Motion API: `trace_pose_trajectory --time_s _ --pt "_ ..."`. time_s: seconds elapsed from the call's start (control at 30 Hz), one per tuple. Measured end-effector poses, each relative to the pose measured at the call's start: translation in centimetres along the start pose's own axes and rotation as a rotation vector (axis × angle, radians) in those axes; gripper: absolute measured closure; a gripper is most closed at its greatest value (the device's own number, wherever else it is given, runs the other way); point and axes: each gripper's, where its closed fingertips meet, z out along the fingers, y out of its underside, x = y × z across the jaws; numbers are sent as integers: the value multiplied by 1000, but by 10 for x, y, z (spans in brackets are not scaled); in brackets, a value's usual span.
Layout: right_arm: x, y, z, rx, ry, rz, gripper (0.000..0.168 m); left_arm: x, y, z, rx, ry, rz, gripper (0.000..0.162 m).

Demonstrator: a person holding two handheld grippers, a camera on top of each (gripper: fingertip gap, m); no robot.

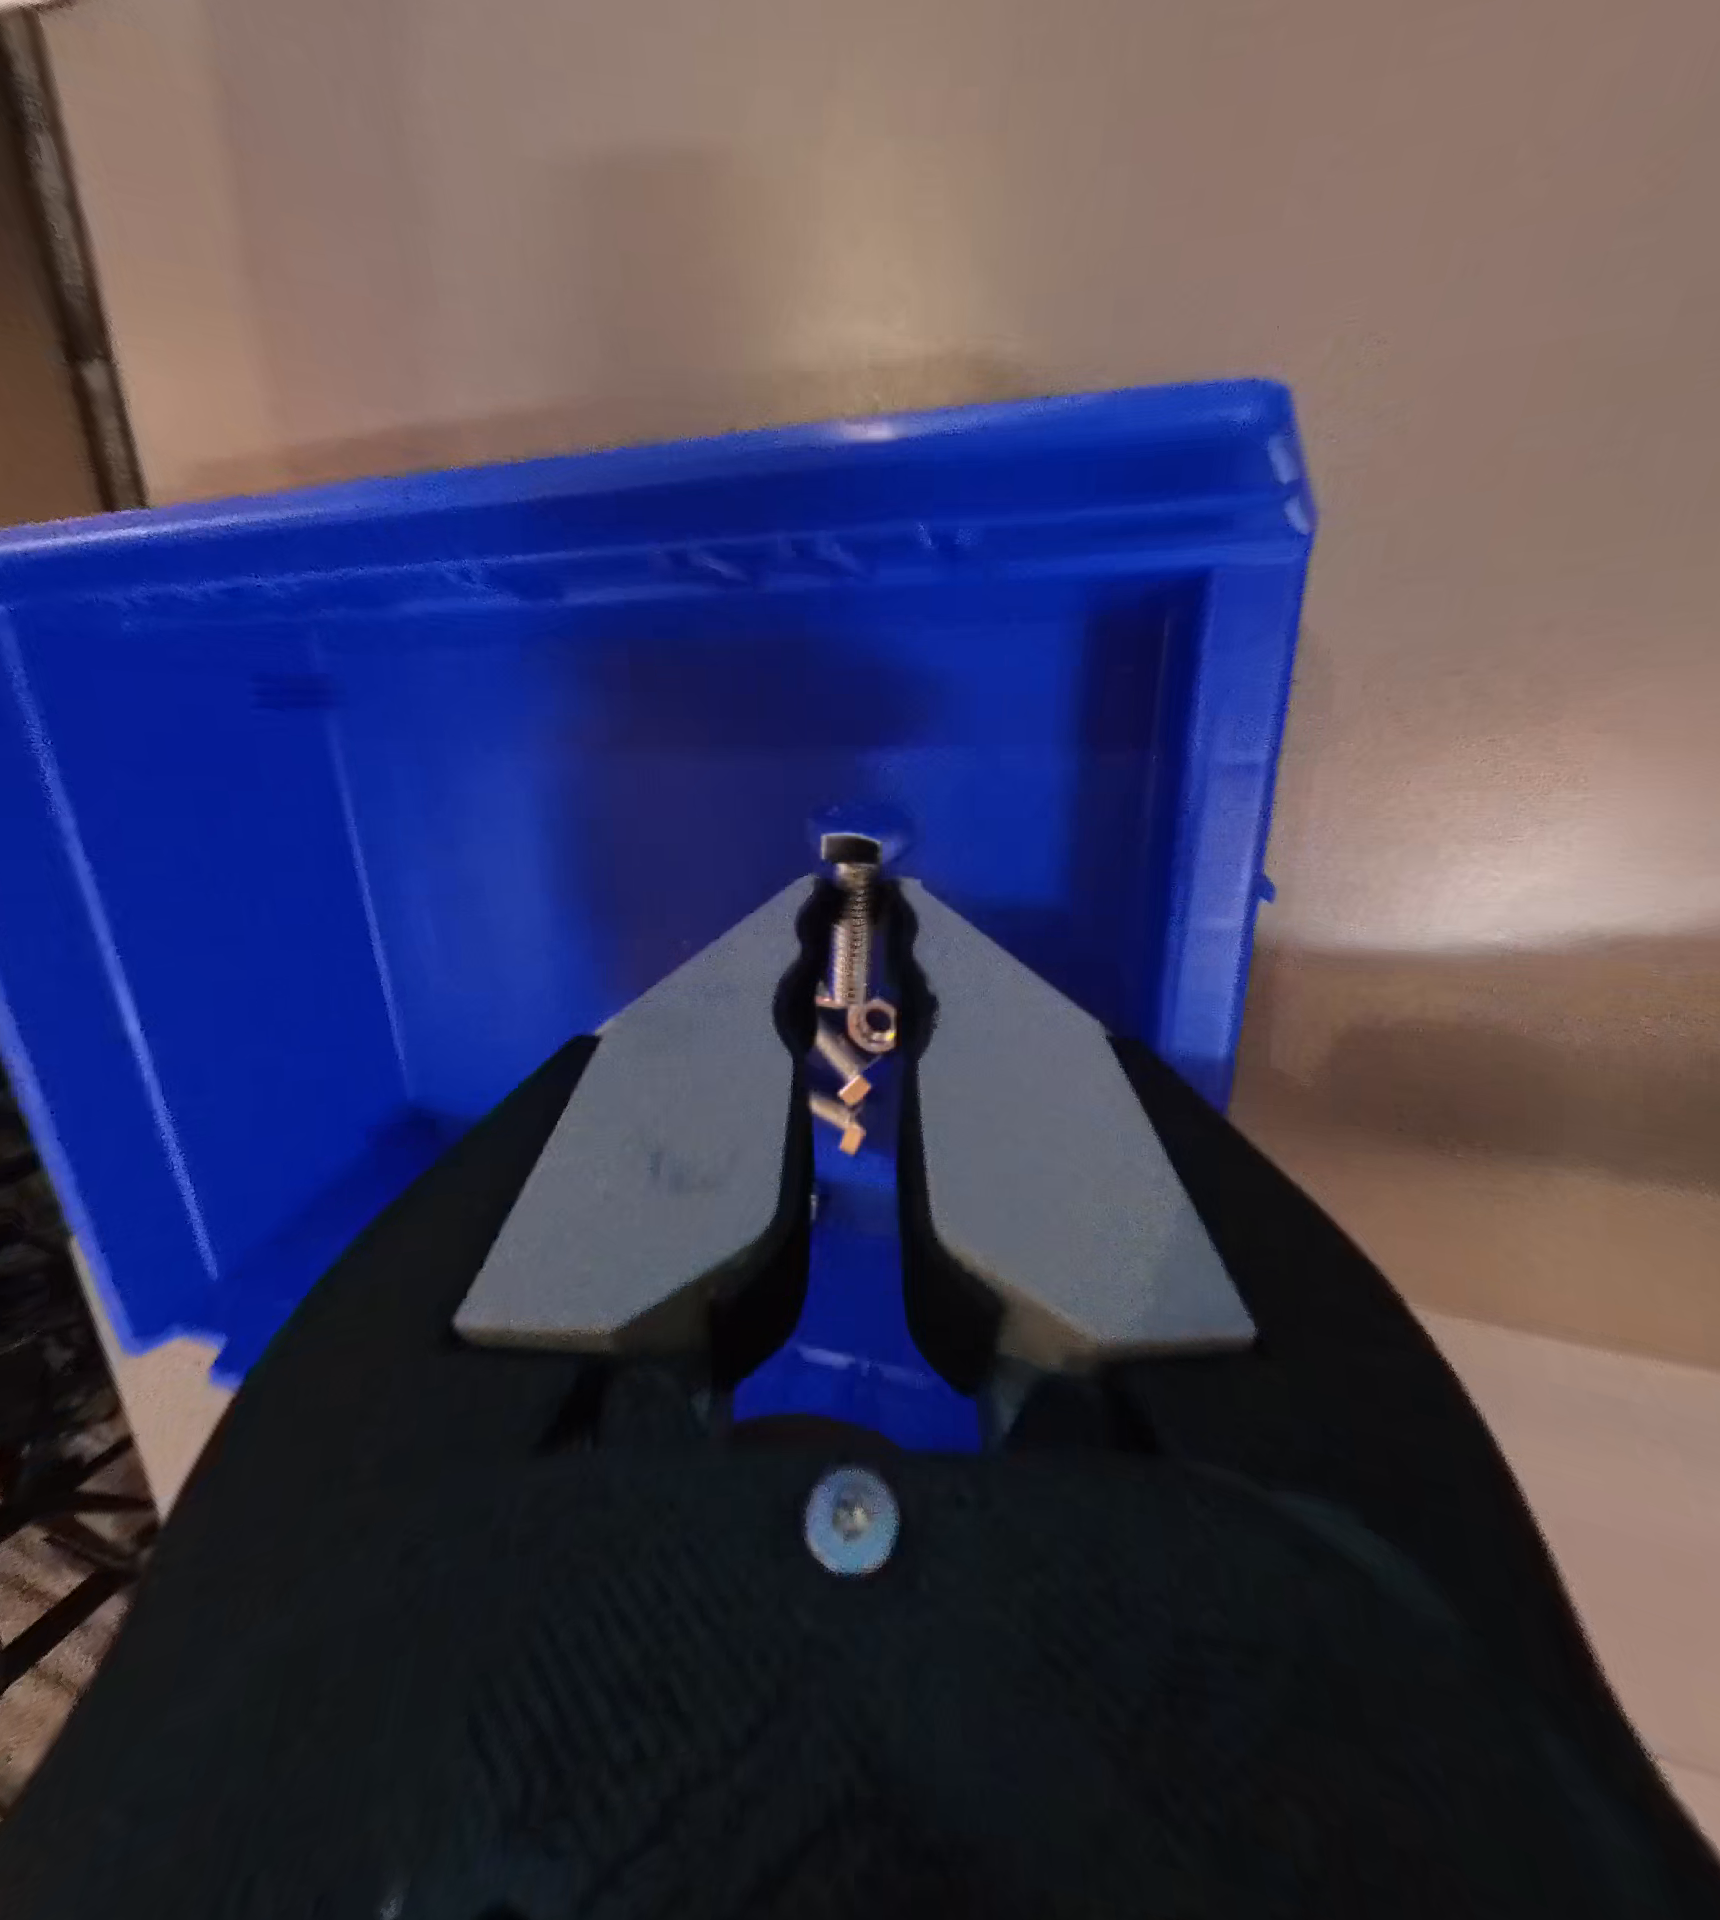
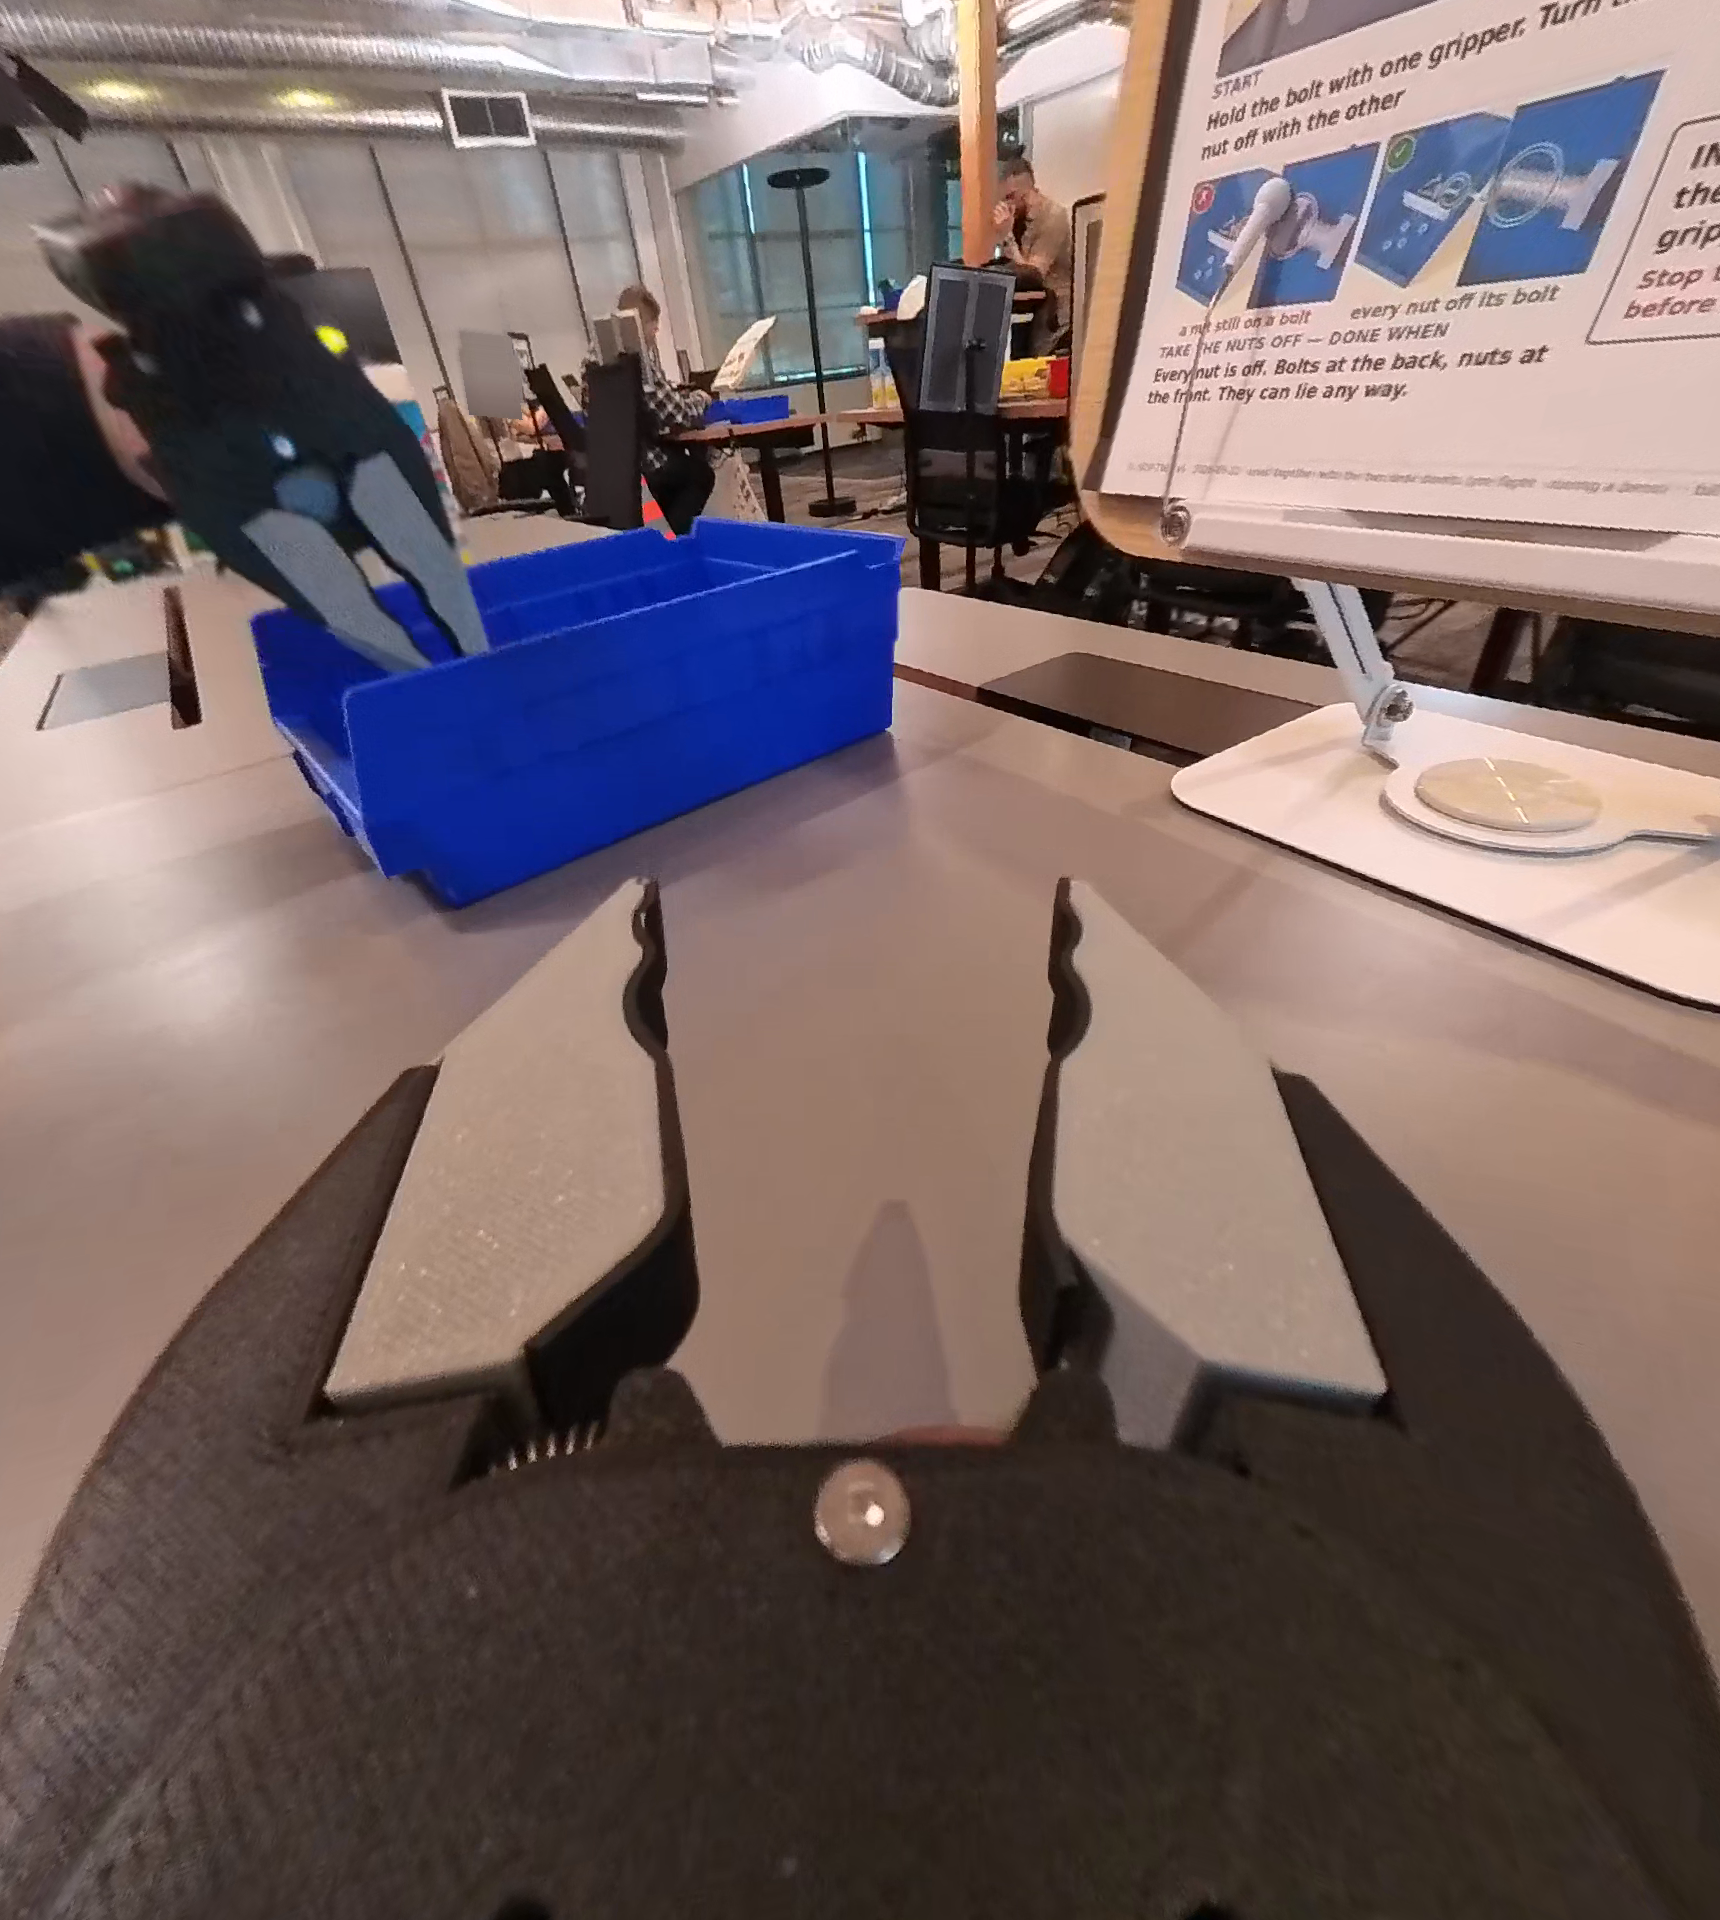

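The left gripper (image 1: 861, 888) is clenched on a bolt (image 1: 845, 940) low inside the blue bin (image 1: 212, 831), where a loose nut (image 1: 874, 1023) and more small hardware lie on the floor just behind its tips. The right gripper (image 2: 856, 899) is spread wide and empty above the grey table (image 2: 212, 935), well apart from the bin, with a white sheet stand (image 2: 1458, 831) to its right.
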Motion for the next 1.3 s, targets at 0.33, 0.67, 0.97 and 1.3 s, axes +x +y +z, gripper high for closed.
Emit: trace_pose_trajectory --time_s 0.33,0.67,0.97,1.3 --pt "4 -14 -10 17 86 -141 100 15 -177 -19 117 -72 141 154" --pt "34 -27 -30 77 151 -64 101 63 -239 112 40 62 -33 154" --pt "28 -23 -24 55 122 -76 99 5 -179 12 100 -153 -285 118" --pt "29 -14 -20 29 110 -50 99 -12 31 -4 -203 -97 -530 132"
